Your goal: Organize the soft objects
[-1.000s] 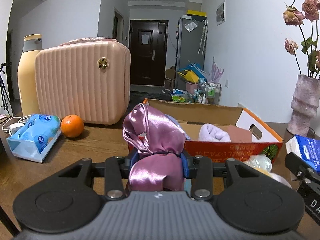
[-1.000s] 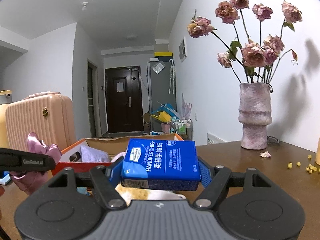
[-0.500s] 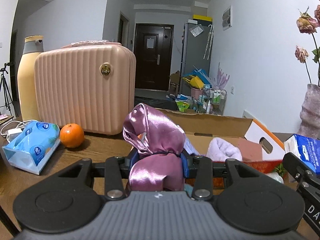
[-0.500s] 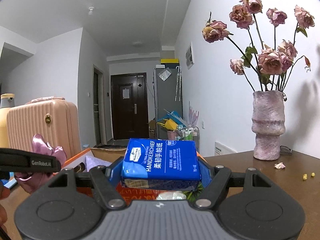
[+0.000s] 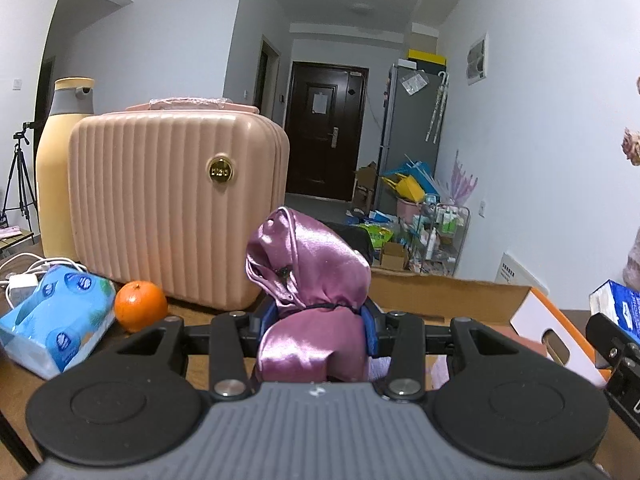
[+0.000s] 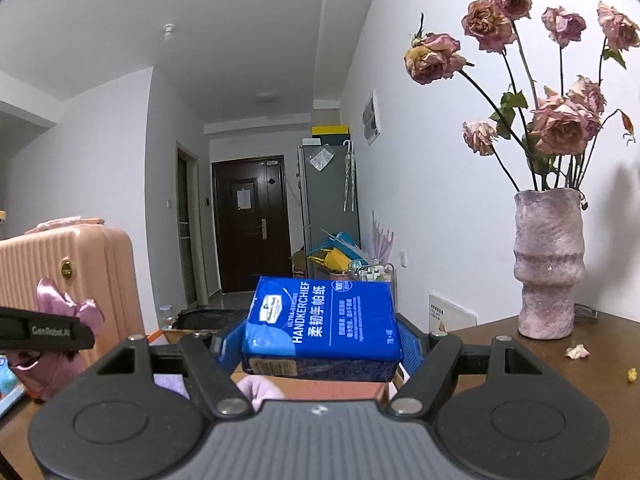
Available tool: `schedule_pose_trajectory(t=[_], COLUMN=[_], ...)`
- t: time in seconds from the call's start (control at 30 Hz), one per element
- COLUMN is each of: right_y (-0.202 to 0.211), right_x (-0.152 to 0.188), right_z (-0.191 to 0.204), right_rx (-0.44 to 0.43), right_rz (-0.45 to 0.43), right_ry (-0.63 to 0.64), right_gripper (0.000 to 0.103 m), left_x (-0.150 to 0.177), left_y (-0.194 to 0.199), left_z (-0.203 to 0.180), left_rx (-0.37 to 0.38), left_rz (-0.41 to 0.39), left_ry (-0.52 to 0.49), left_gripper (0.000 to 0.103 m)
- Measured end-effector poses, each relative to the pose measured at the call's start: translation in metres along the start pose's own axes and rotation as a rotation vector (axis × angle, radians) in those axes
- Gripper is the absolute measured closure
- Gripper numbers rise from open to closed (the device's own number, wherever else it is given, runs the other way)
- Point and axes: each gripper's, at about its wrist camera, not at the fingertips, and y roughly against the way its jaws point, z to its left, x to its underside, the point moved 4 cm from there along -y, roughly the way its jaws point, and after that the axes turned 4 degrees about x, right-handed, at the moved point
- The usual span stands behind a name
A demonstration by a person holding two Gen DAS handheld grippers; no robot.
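Left gripper (image 5: 318, 320): carried roughly level, tipped slightly downward. Blue-padded fingers (image 5: 267, 314) closed narrowly, pressing both sides of a bunched purple satin cloth (image 5: 310, 280); the cloth's upper part stands above the pads. Seen side-on at the left edge of the right wrist view.

Right gripper (image 6: 320, 346): carried nearly level, beside the left one. Fingers (image 6: 410, 344) set wider, blue pads clamped on the two short ends of a blue handkerchief tissue pack (image 6: 324, 324), held flat, printed face up.
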Motion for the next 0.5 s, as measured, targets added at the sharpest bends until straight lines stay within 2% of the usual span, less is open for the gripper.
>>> schedule_pose_trajectory(t=[0.5], right_y=[-0.057], right_x=[-0.008], right_z=[0.014], right_rx=[-0.028], right_rz=[0.057], right_ry=[0.018], right_gripper=[0.030], left_x=[-0.011], left_y=[-0.042], left_z=[-0.017], left_rx=[0.005], left_rz=[-0.012], left_ry=[-0.029], left_gripper=[0.061])
